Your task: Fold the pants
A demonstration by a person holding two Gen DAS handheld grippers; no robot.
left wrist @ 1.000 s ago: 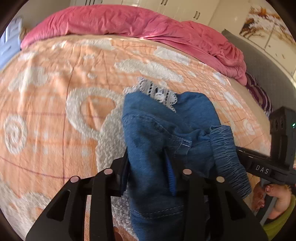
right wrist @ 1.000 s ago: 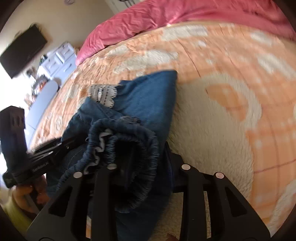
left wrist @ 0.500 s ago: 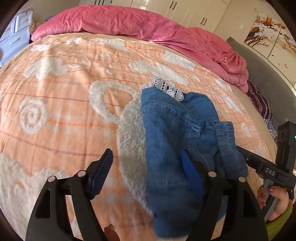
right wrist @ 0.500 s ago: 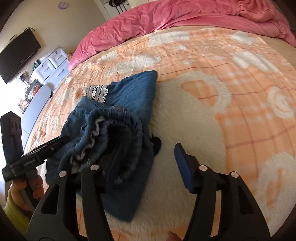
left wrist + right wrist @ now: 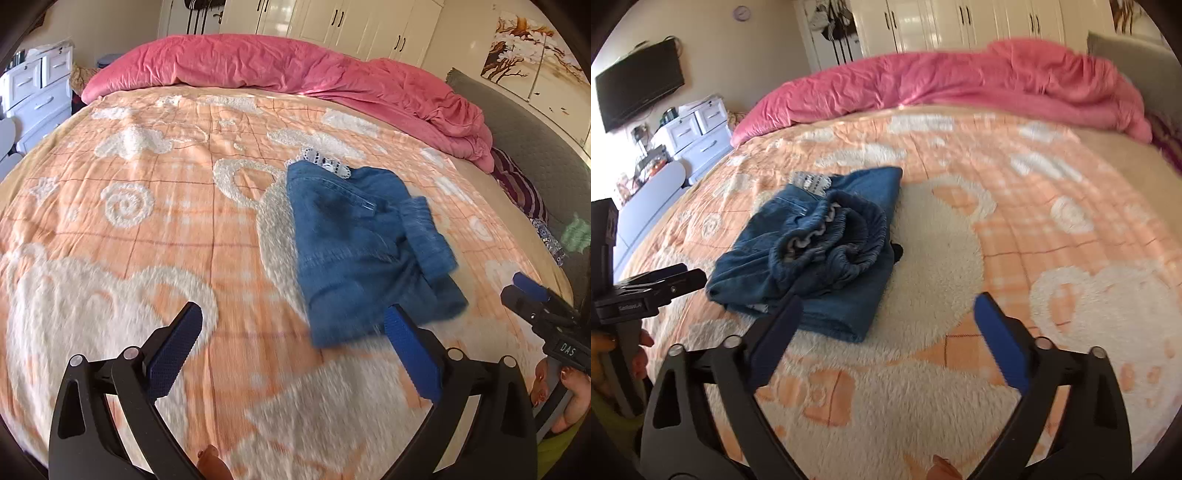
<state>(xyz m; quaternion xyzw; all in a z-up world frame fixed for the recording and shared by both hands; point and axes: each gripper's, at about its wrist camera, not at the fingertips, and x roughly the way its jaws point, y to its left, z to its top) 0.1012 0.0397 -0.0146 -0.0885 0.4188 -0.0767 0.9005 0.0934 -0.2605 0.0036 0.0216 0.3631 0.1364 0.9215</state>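
Blue denim pants [image 5: 362,251] lie folded in a loose bundle on the orange and white blanket [image 5: 147,221]. Their elastic waistband [image 5: 842,236] is bunched on top, and a white lace trim [image 5: 325,162] shows at the far end. My left gripper [image 5: 291,314] hangs just short of the bundle's near edge; its jaws are opening with nothing between them. The right gripper [image 5: 889,301] is pulled back beside the bundle's near corner, jaws also opening and empty. Each gripper shows in the other's view: the right gripper [image 5: 528,291] and the left gripper [image 5: 690,277].
A rumpled pink duvet [image 5: 295,62] lies across the far side of the bed. A grey headboard [image 5: 535,140] with a striped cloth is at the right. White drawers [image 5: 698,129] and a wall television [image 5: 639,92] stand beyond the bed's left side.
Both grippers went from shut on the pants to wide open and drew back and up. The pants dropped onto the blanket and now lie free.
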